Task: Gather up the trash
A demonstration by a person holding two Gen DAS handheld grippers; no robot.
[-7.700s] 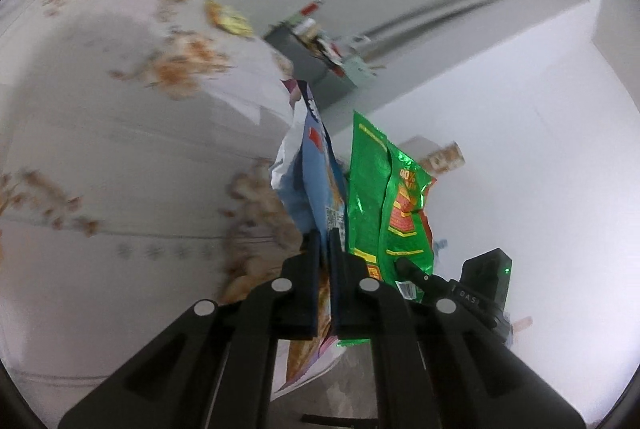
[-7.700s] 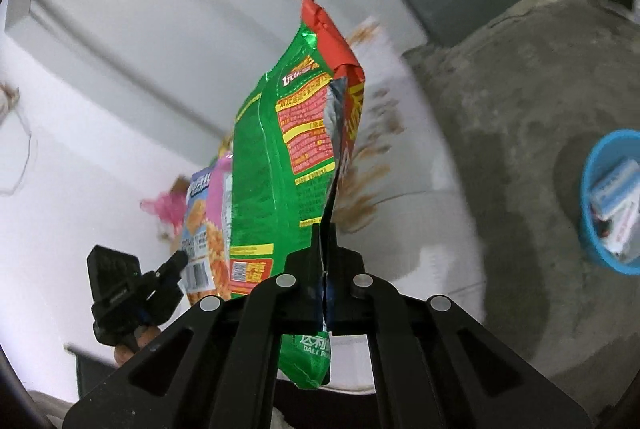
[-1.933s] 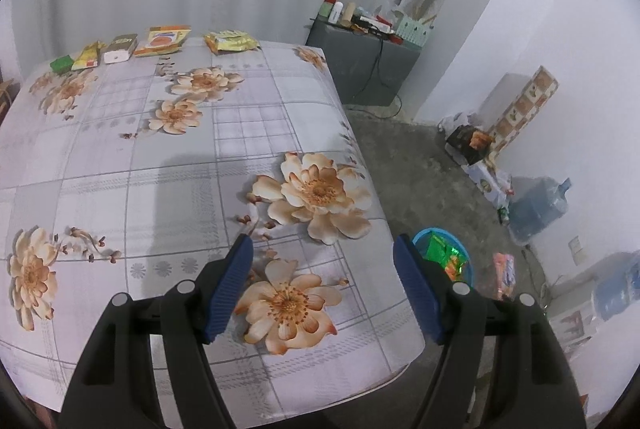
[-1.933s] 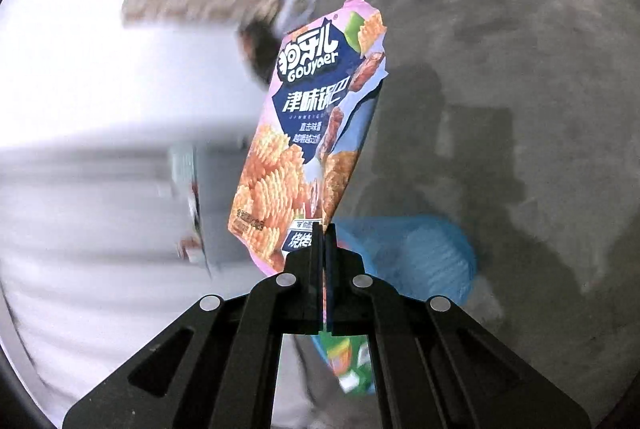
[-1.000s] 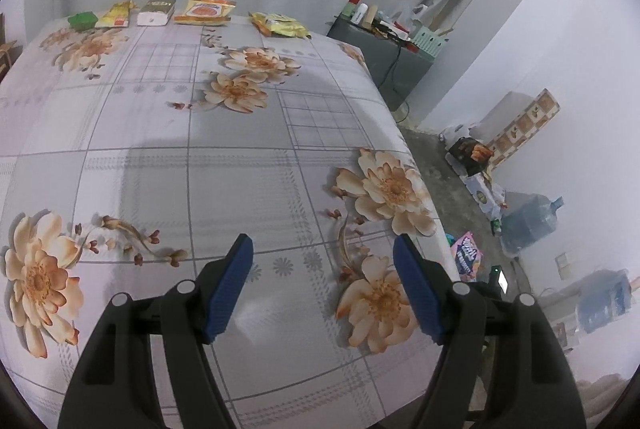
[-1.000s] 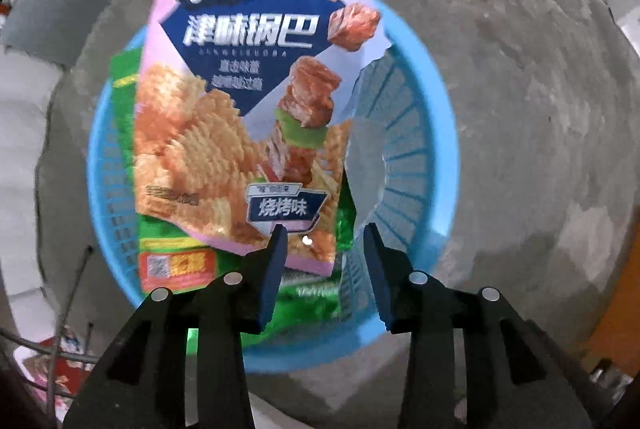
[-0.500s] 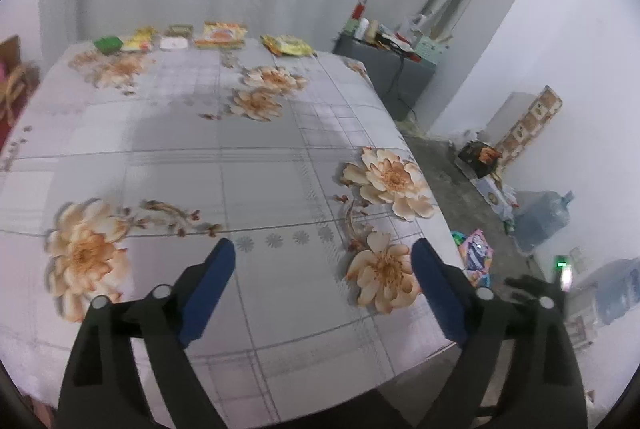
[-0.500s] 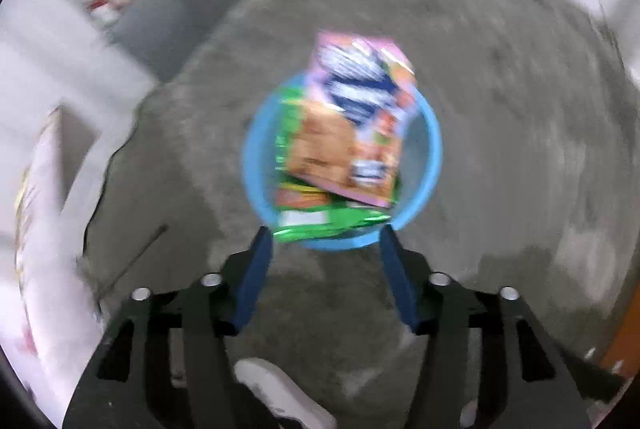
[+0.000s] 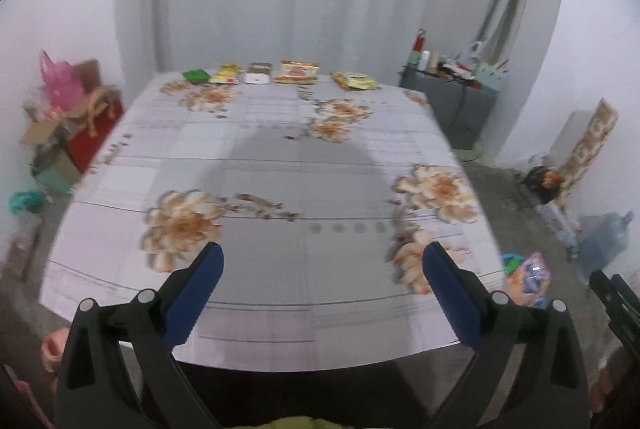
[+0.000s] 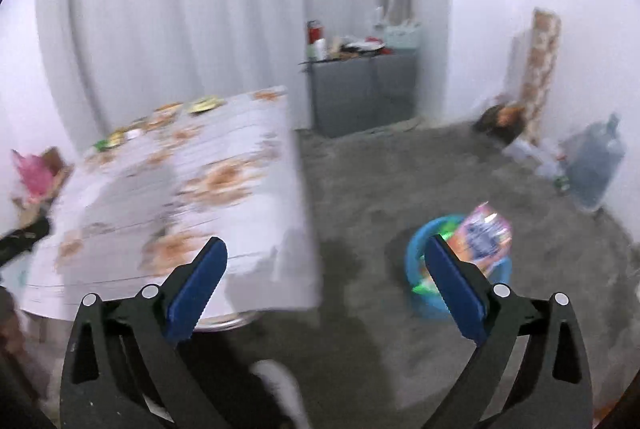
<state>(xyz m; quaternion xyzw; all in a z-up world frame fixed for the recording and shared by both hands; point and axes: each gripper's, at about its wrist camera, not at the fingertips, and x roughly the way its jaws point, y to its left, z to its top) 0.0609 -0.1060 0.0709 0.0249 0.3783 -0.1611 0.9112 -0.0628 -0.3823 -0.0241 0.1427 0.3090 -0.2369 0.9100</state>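
Left tool (image 9: pixel 320 263) is hanging with its jaws spread wide, holding nothing, over the near edge of the floral tabletop (image 9: pixel 280 165). Snack packets (image 9: pixel 298 72) are lying in a row at 12 o'clock along the far edge. Right tool (image 10: pixel 324 261) is likewise gaping and carrying nothing above the floor (image 10: pixel 380 189). At its 2 o'clock, the blue basket (image 10: pixel 416 253) is holding the pink chip bag (image 10: pixel 484 233) and a green wrapper (image 10: pixel 426 285).

Right tool (image 10: pixel 326 259) gapes empty — snack bags (image 10: pixel 482 233) fill blue basket (image 10: pixel 414 257).
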